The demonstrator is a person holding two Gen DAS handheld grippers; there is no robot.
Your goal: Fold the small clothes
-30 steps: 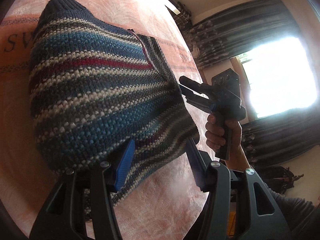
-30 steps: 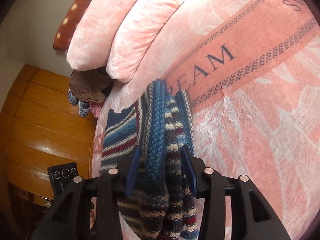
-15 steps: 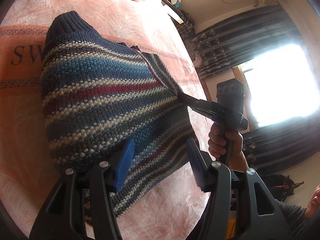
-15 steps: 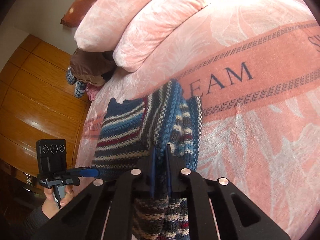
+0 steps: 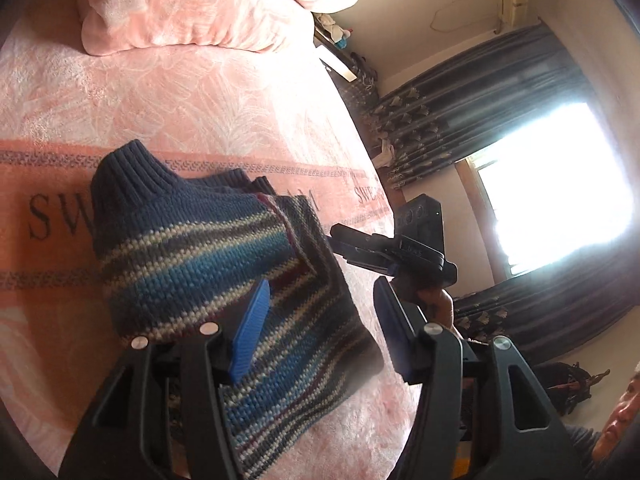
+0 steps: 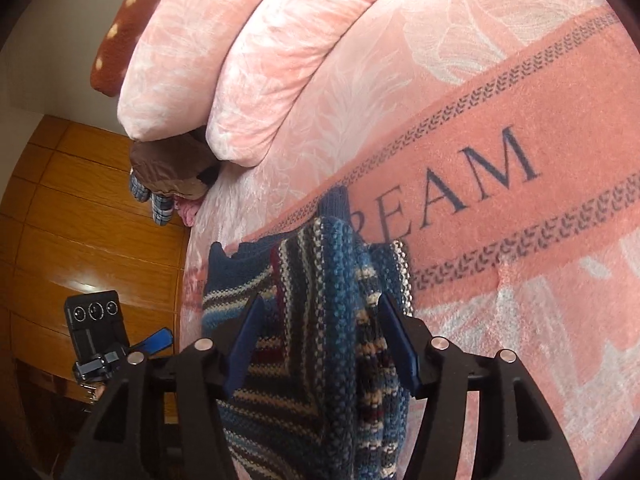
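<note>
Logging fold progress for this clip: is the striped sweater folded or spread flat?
Folded. The striped sweater lies doubled on the pink blanket, one layer overlapping another, collar at the far end. Both jaws stand open around it.

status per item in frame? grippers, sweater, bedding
left gripper: open, over the sweater, holding nothing
right gripper: open, fingers either side of a raised fold, not clamped
striped sweater: folded into a bundle, lying on the blanket, collar away from the left gripper
pink blanket: spread flat on the bed
pink pillows: stacked at the head of the bed
</note>
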